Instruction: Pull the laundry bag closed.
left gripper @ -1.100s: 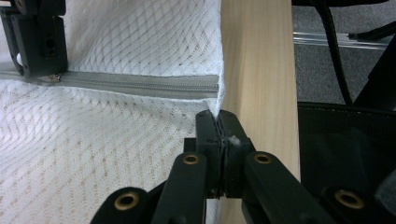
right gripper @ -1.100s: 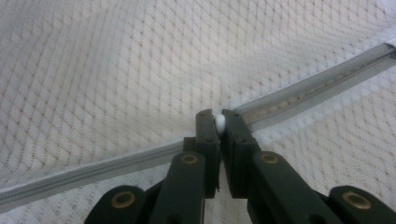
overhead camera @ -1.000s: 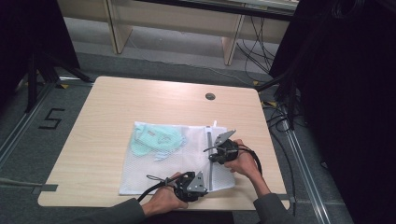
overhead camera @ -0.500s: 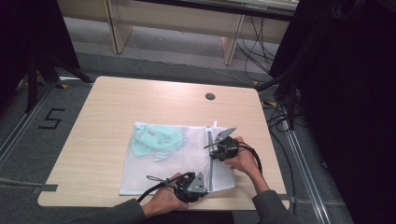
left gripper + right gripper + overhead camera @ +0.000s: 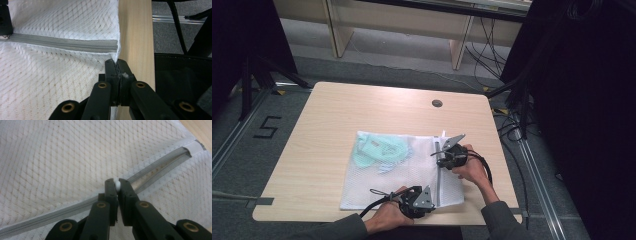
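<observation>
A white mesh bag [image 5: 397,172] lies flat on the table [image 5: 362,110], in the lower middle of the high view, with pale green cloth [image 5: 377,149] showing through its upper left part. A grey zipper [image 5: 439,172] runs along the bag's right side. The left gripper [image 5: 428,200] sits at the bag's lower right corner, near the table's front edge; in the left gripper view its jaws are pressed together on the bag's [image 5: 50,75] edge just below the zipper's [image 5: 67,44] closed end, in the centre of the frame, with the table's [image 5: 135,30] wood to the right. The right gripper [image 5: 438,152] is further up the zipper, right of centre in the high view. In the right gripper view its jaws are clamped on a small white pull [image 5: 117,185] at mid-frame; the zipper [image 5: 50,216] looks closed toward the lower left and parted toward the upper right, where it ends in a white tab near the frame's corner. Both hands [image 5: 387,217] come in from the bottom edge.
</observation>
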Tool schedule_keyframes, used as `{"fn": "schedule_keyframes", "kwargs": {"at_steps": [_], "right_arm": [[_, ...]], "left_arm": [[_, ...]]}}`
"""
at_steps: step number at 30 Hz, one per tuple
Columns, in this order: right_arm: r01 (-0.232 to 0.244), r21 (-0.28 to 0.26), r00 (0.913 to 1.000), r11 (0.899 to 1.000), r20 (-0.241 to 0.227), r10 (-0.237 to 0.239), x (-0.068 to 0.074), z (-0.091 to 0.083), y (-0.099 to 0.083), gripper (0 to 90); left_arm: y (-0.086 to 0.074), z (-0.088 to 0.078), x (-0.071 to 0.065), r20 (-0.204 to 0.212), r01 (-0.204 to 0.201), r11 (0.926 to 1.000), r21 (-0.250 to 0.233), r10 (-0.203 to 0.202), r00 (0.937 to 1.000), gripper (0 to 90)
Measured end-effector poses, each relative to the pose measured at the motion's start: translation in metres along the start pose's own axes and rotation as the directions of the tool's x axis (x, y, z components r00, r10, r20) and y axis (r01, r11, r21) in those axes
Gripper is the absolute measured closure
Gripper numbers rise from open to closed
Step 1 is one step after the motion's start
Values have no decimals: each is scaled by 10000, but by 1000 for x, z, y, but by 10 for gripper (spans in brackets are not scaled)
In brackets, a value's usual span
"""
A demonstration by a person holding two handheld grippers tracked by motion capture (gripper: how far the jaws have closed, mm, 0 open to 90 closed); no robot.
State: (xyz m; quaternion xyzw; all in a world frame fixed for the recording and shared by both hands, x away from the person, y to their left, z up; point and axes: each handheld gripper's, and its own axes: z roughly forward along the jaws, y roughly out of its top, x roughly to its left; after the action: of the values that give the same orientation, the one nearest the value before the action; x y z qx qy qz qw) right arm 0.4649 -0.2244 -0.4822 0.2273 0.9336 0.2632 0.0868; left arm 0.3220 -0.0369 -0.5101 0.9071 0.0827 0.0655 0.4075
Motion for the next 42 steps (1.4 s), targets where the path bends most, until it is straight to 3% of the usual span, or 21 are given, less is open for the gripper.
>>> {"fn": "schedule_keyframes", "kwargs": {"at_steps": [2, 3, 10, 13, 19, 23, 25, 26, 28, 31, 35, 36, 42], "right_arm": [[39, 77, 10000, 10000, 53, -39, -1, 0, 0, 866], [5, 92, 10000, 10000, 10, -6, -2, 1, 1, 865], [-100, -7, 9998, 10000, 195, 100, -7, 2, 2, 866], [-167, -28, 9997, 9999, 178, 167, -8, 3, 3, 866], [-37, -74, 9989, 10000, 459, 40, -14, 5, 6, 866], [-83, -20, 9996, 10000, 260, 83, -17, 5, 6, 866], [133, -155, 9991, 9998, 406, -127, -19, 6, 5, 866], [-240, -163, 9992, 9996, 328, 245, -17, 6, 5, 865], [-40, -111, 9990, 9999, 448, 45, -19, 7, 6, 866], [-200, -78, 9989, 9998, 434, 204, -19, 6, 7, 865], [98, -224, 9982, 9997, 590, -84, -24, 7, 9, 865], [-138, -158, 9978, 9998, 651, 148, -24, 8, 9, 866], [-109, -217, 9971, 9997, 756, 125, -27, 8, 10, 865]], "left_arm": [[0, -1, 2, 45, -347, 9990, 270, 346, 9994, 886], [-1, 1, -1, -57, 2, 10000, -49, -2, 10000, 886], [1, 0, 0, -35, -117, 9999, -65, 117, 9999, 886], [0, 0, -1, 14, 37, 10000, -64, -37, 10000, 886], [1, -1, -1, 66, 65, 10000, -50, -64, 10000, 886], [1, 0, -2, 76, 57, 10000, -58, -56, 10000, 886], [1, 0, -2, 48, 82, 9999, -100, -82, 10000, 886], [1, 0, -2, 63, 121, 9999, -98, -121, 9999, 886], [1, -1, -1, 98, 126, 9999, -79, -125, 9999, 886], [1, 0, -3, 166, 225, 9996, -144, -223, 9996, 887], [1, 1, -4, 221, 149, 9999, -74, -147, 9996, 886], [1, 1, -4, 234, 188, 9998, -88, -186, 9996, 887], [2, 0, -3, 234, 135, 9999, -60, -134, 9996, 887]]}}
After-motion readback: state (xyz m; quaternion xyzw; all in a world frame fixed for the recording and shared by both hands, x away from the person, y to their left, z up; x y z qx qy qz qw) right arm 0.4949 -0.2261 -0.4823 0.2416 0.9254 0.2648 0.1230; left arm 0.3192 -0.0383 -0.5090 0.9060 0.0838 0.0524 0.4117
